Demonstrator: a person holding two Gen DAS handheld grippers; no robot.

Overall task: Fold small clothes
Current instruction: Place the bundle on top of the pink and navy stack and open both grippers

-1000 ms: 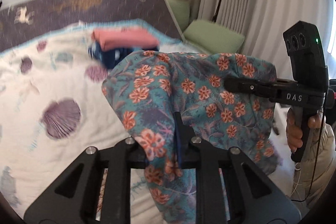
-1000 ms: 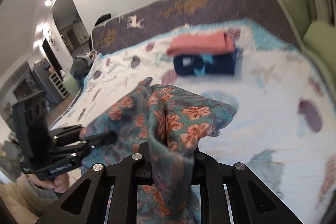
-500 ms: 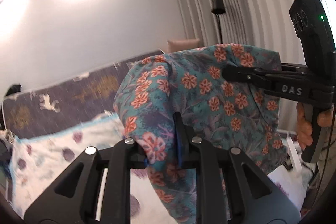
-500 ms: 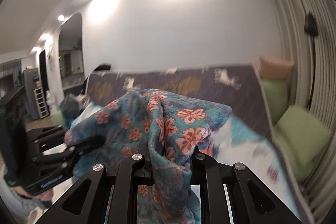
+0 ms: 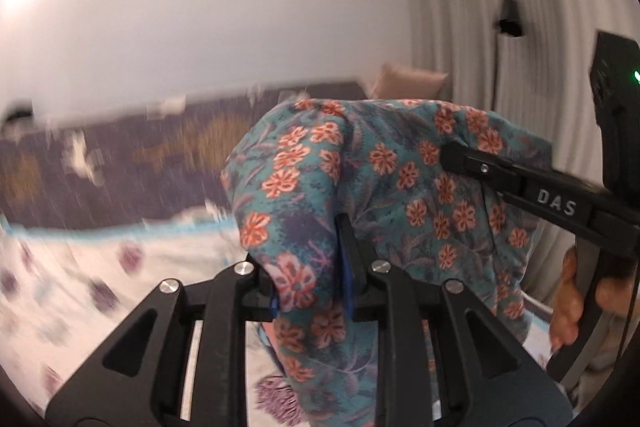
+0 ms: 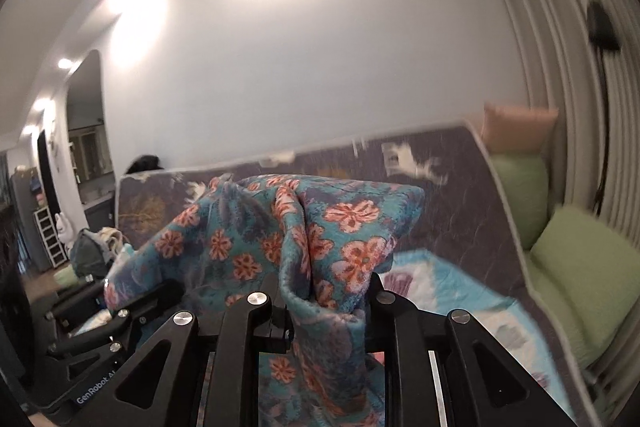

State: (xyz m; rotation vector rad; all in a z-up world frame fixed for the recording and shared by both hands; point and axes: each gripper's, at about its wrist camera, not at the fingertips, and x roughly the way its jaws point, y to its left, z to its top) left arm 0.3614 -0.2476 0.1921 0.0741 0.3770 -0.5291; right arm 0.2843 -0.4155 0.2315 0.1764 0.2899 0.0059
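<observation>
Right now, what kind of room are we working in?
Most likely a bedroom at home: a bed with a shell-print quilt, stacked cushions beside it, and a floor-length curtain with a floor lamp.

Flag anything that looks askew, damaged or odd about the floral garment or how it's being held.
Nothing looks damaged. The floral garment hangs bunched and creased between the left gripper and right gripper, each set of jaws clamped on a gathered wad, not a flat edge. The left jaws have just been opening slightly, cloth still between them. Background is motion-blurred.
</observation>
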